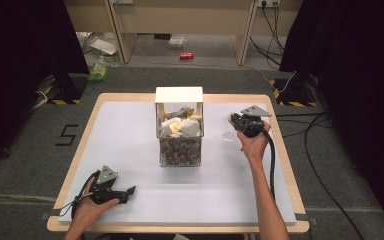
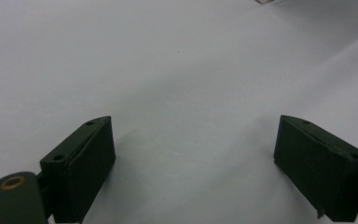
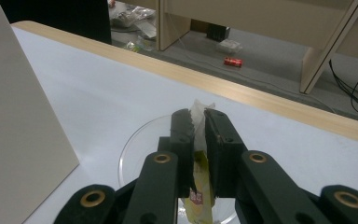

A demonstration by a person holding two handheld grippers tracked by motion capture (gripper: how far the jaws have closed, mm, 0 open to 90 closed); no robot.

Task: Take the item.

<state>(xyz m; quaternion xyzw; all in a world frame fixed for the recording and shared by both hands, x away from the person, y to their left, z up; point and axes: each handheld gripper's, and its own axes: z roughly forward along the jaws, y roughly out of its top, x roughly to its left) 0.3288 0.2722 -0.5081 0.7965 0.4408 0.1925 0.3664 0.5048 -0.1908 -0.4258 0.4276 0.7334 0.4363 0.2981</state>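
A: Where's the sachet [image 3: 199, 184] now?

B: Pinched between the jaws of the right gripper [image 3: 199, 122], hanging over the clear dish [image 3: 135, 144] near the right edge of the table [image 1: 130, 150]; the dish sits just right of the box [image 1: 179, 127] of sachets, which stands at the middle towards the far edge.

A: And the left gripper [image 2: 193, 140]?

B: Jaws spread wide, nothing between them; it rests near the table's near-left corner, well apart from the box.

A: What could go wrong?

B: I'd judge the grip thin; the jaws hold the sachet by its crimped top, so a tilt of the hand might let it slip and land beside the dish rather than in it; the dish is clear and hard to read against the white table, so a release could be misjudged; it also looks light, and a gripper brought down on its rim might flip or skid it; the box stands close on the left, and a sideways swing could knock it.
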